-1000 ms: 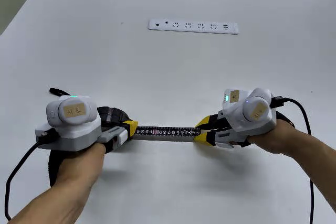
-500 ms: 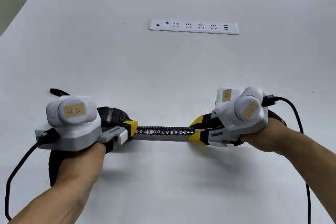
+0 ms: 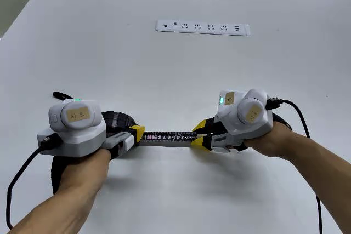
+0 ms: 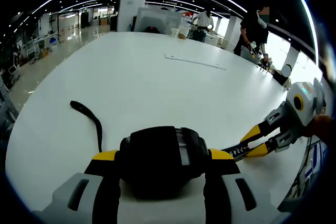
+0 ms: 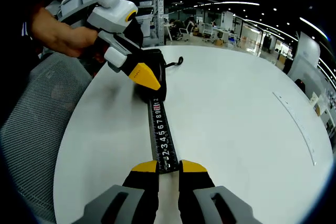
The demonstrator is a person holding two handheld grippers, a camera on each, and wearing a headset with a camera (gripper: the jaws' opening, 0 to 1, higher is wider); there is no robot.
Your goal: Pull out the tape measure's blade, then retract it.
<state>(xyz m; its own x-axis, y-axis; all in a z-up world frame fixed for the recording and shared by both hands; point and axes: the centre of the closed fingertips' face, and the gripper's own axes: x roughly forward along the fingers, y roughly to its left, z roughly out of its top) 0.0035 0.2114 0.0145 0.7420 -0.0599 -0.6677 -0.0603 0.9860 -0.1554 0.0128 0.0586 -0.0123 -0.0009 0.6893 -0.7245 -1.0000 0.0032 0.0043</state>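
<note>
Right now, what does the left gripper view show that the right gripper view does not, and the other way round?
The left gripper view adds the right hand-held gripper seen from outside, pinching the blade at its end, and people standing beyond the table. The right gripper view adds the left hand-held gripper clamped on the black case, readable numerals on the blade, and a grey mesh surface beside the table. Both share the blade, the black case, the white power strip and the table.

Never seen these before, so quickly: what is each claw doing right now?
Left gripper: shut on the tape measure's case.
Right gripper: shut on the end of the blade.
</note>
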